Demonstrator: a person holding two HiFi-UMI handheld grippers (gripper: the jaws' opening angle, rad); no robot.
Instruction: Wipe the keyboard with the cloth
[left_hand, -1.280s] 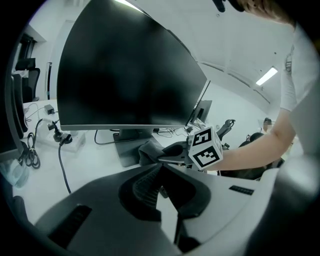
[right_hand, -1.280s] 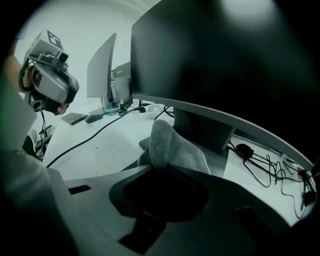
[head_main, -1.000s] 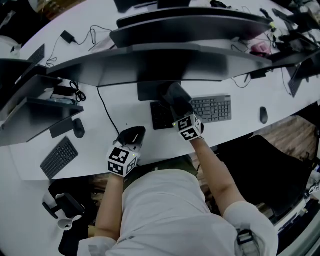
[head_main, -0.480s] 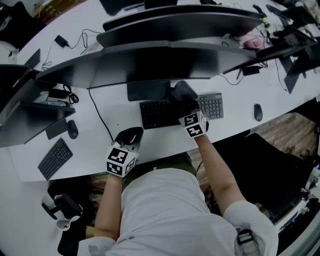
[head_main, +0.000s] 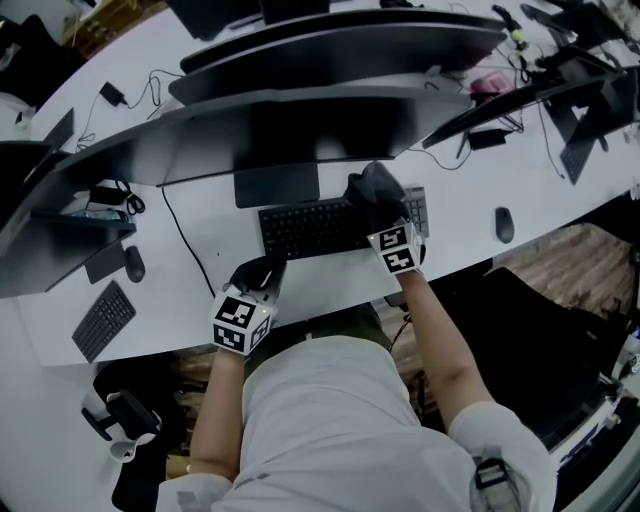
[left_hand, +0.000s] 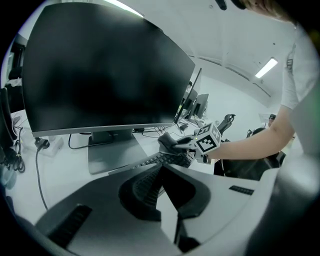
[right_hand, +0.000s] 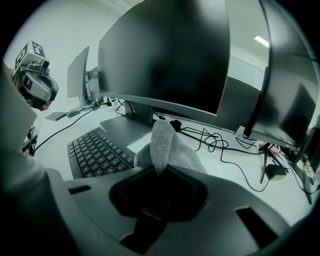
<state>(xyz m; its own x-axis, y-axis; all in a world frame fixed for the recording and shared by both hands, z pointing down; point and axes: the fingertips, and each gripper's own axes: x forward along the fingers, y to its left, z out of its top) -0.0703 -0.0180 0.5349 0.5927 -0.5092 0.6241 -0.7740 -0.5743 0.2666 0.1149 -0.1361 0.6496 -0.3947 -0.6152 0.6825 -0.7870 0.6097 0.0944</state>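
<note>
A black keyboard (head_main: 300, 228) lies on the white desk in front of the monitor stand. My right gripper (head_main: 383, 212) is shut on a grey cloth (head_main: 374, 186), which rests on the keyboard's right part. In the right gripper view the cloth (right_hand: 165, 145) bulges up from between the jaws, with the keys (right_hand: 95, 152) to its left. My left gripper (head_main: 258, 275) hovers at the desk's front edge, just short of the keyboard's left end. Its jaws meet at the tips with nothing held (left_hand: 161, 169). The left gripper view shows the keyboard (left_hand: 167, 160) and cloth (left_hand: 170, 142) ahead.
A large curved monitor (head_main: 300, 130) overhangs the desk; its flat stand base (head_main: 277, 185) sits right behind the keyboard. A mouse (head_main: 503, 225) lies to the right. A second keyboard (head_main: 103, 320) and mouse (head_main: 134, 263) lie far left. Cables (right_hand: 220, 142) trail behind the cloth.
My right gripper has slid the cloth rightward along the keyboard, from its left part to its right part. The left gripper has stayed at the desk's front edge.
</note>
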